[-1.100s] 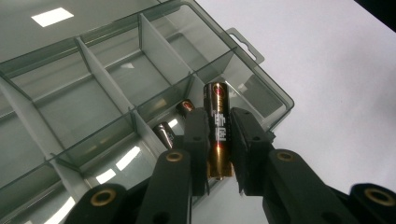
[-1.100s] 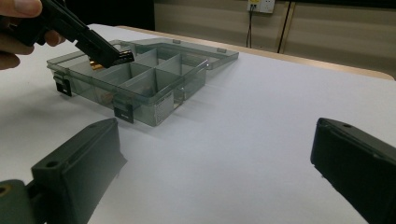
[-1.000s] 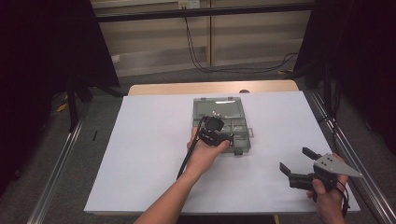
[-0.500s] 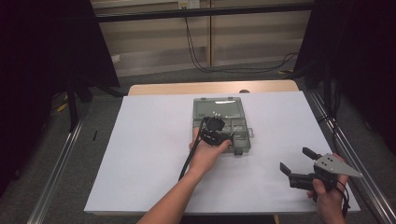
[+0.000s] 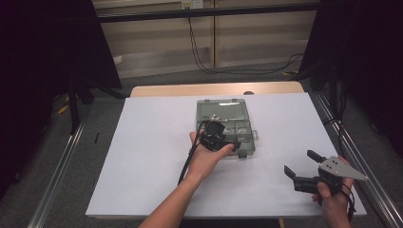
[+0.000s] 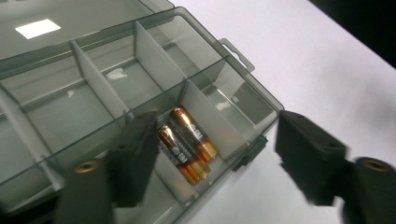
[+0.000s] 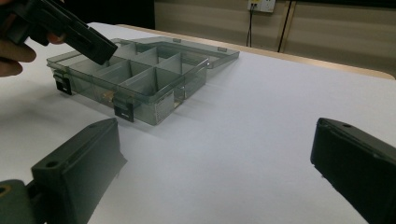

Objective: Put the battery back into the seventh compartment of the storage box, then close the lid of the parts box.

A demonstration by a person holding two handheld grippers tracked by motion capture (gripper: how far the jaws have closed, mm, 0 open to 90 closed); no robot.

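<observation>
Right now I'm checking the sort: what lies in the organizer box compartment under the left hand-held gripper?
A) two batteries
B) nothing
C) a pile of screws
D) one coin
A: two batteries lie side by side in one compartment of the organizer box, in the left gripper view.

Compartment box (image 5: pixel 227 124) sits centre of the high view on the white sheet (image 5: pixel 152 142), lid flat behind it toward frame top. Left gripper (image 5: pixel 215 136) hovers over the box's lower-left part, jaws just opened, nothing between them. In the left gripper view, two batteries (image 6: pixel 187 144) lie side by side in a near-edge compartment, lower centre of frame. Right gripper (image 5: pixel 304 167) is lower right of the high view, well apart from the box, jaws spread over bare sheet.
</observation>
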